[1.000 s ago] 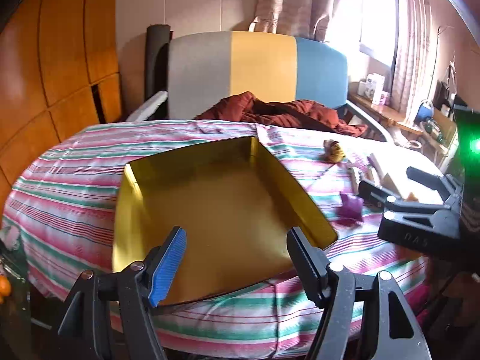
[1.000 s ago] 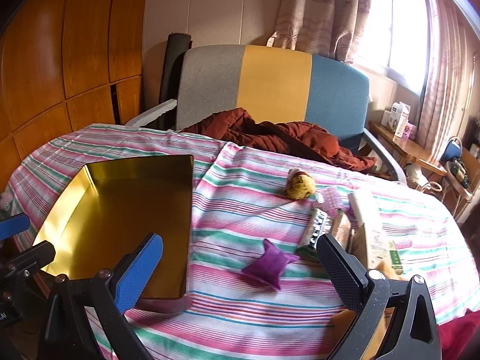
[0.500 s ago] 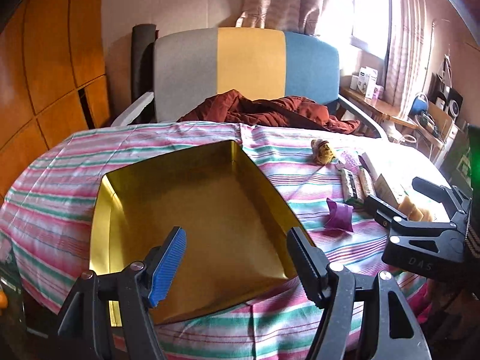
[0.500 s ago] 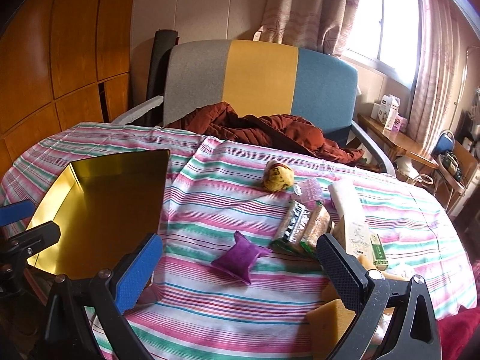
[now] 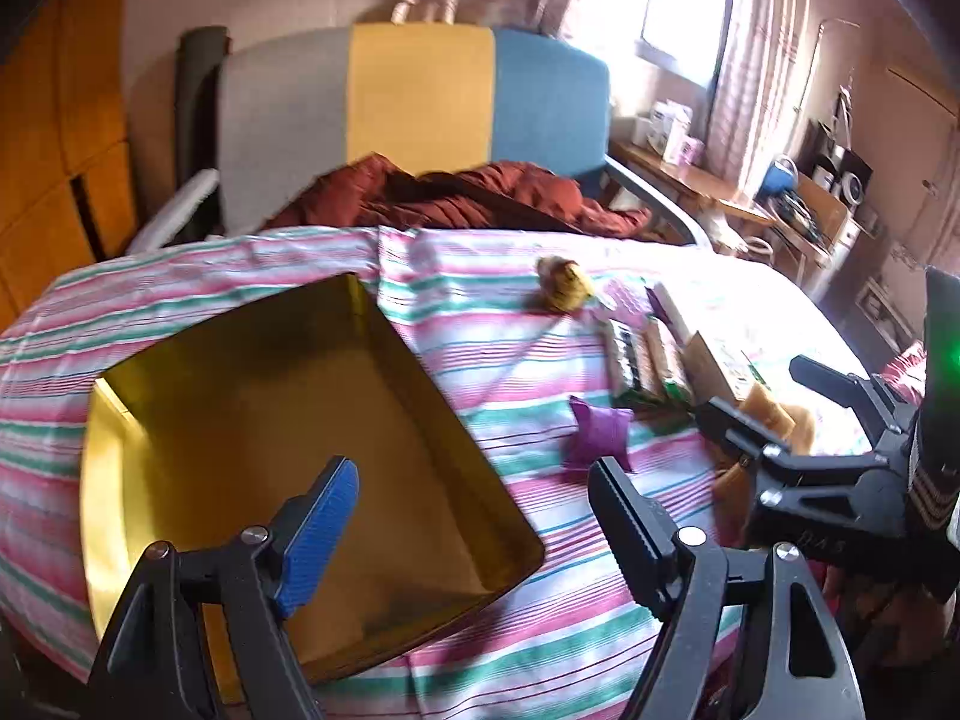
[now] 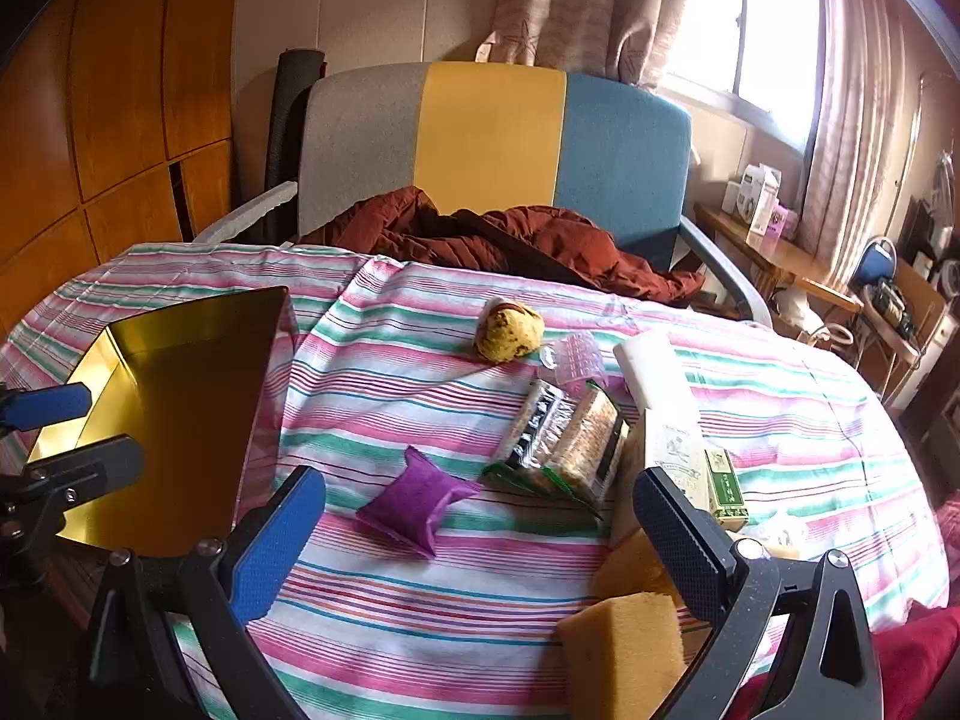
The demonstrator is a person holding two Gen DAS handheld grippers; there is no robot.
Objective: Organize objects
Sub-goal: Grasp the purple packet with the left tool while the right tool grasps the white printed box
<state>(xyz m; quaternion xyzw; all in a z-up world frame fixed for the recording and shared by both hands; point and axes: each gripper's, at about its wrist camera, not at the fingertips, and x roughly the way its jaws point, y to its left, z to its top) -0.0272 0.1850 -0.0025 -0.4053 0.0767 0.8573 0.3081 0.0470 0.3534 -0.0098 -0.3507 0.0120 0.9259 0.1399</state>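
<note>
A gold tin tray (image 5: 180, 420) (image 6: 120, 348) lies on the left of the striped tablecloth. To its right lie a purple pouch (image 5: 597, 432) (image 6: 417, 495), two snack packs (image 6: 564, 438) (image 5: 642, 363), a yellow plush toy (image 6: 507, 330) (image 5: 564, 288), a white box (image 6: 657, 372), a carton (image 6: 675, 450) and yellow sponges (image 6: 624, 648). My left gripper (image 5: 474, 516) is open and empty over the tray's near right corner. My right gripper (image 6: 480, 540) is open and empty, just in front of the purple pouch; it also shows in the left wrist view (image 5: 774, 396).
A grey, yellow and blue chair (image 6: 492, 138) with a rust-red jacket (image 6: 510, 240) stands behind the table. A side table with boxes (image 6: 762, 204) is at the right under the window. Wooden panels (image 6: 90, 120) line the left wall.
Both grippers have drifted right and slightly back from the table; the tray now sits further left in both views and more of the objects on the right shows. Both jaws stay open.
</note>
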